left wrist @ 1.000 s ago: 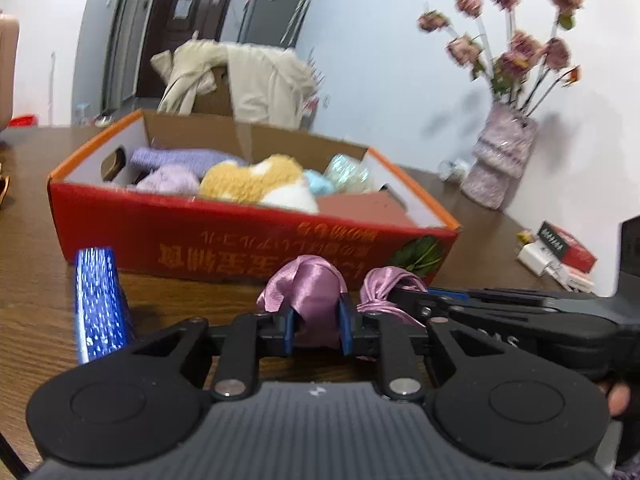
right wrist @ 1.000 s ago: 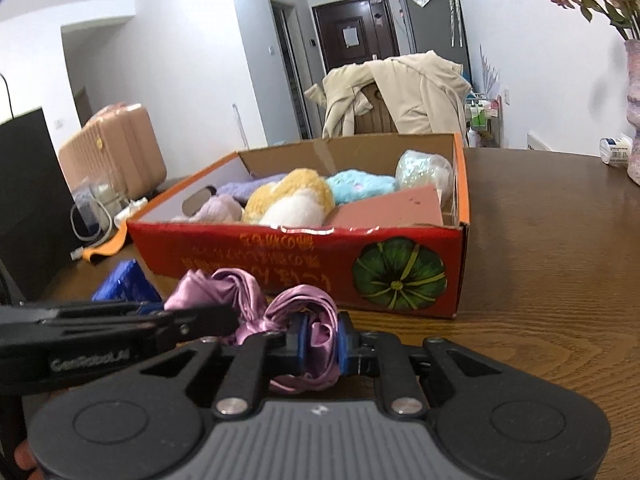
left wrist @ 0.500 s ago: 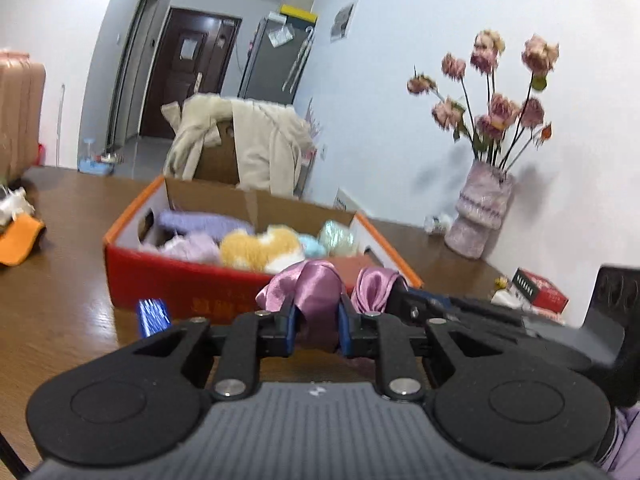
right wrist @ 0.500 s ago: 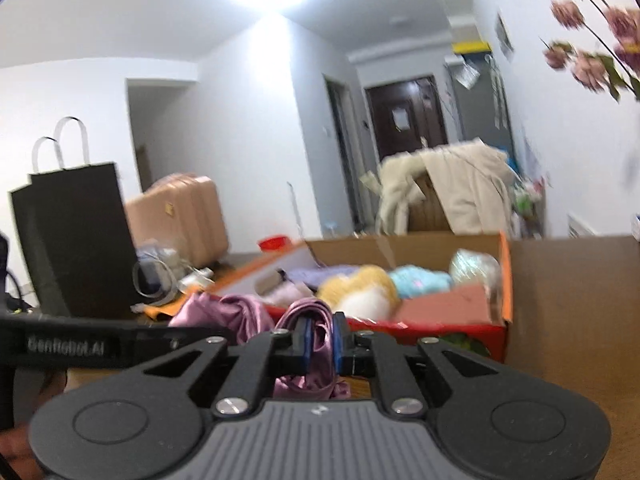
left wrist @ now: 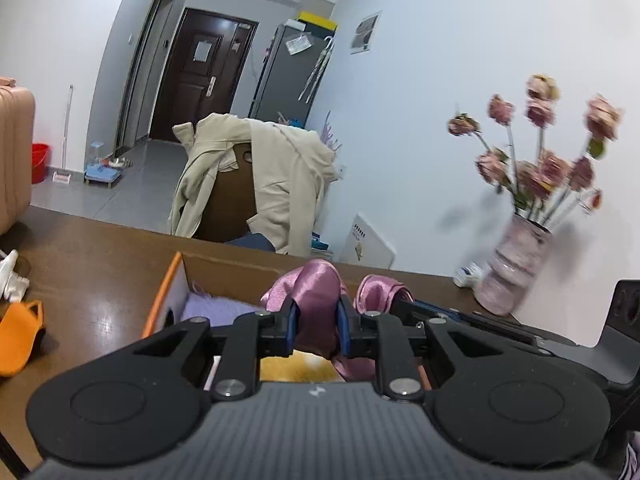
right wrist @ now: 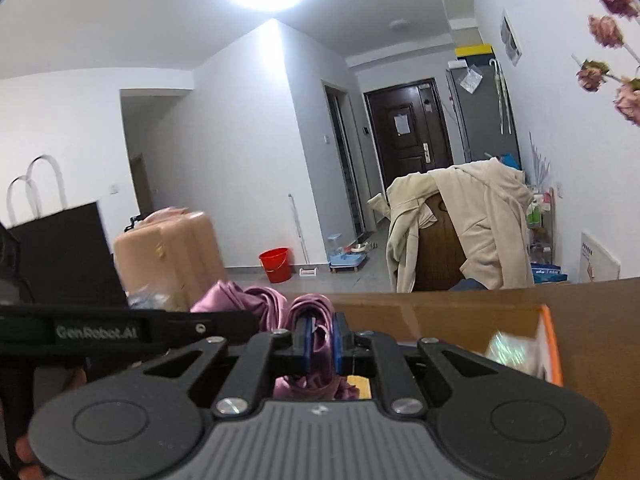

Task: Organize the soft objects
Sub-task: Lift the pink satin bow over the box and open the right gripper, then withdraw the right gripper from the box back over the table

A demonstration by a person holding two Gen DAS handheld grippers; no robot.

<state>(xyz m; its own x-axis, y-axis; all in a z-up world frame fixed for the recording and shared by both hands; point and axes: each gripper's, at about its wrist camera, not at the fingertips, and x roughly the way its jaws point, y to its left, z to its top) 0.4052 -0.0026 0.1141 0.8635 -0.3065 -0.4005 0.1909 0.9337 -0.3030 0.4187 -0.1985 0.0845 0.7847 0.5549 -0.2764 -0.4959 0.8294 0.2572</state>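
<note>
Left gripper (left wrist: 316,330) is pinching one end of a pink satin cloth (left wrist: 318,300), blue pads closed tight on a bunched fold. Right gripper (right wrist: 320,340) is clamping the other end of it (right wrist: 316,322), jaws nearly together with fabric between them. Both are hanging above the cardboard box (left wrist: 168,292), the cloth stretching between them over its open top.

Largest first, all placed against the box:
- Brown wooden table (left wrist: 92,264) is carrying the box and spreading out to either side.
- Chair draped with a beige jacket (left wrist: 276,184) is standing beyond the far wall of the box, past the table edge.
- Pink vase (left wrist: 514,270) with dried roses is sitting on the table to the right of the box, well apart.
- Orange item (left wrist: 20,336) is lying on the table to the left of the box.
- Lilac fluffy item (left wrist: 216,310) is resting inside the box at its left end, near the handle hole.
- Yellow plush (left wrist: 300,368) is showing inside the box, directly under the cloth.
- Shiny clear packet (right wrist: 508,350) is lying inside the box against its orange-edged right wall.
</note>
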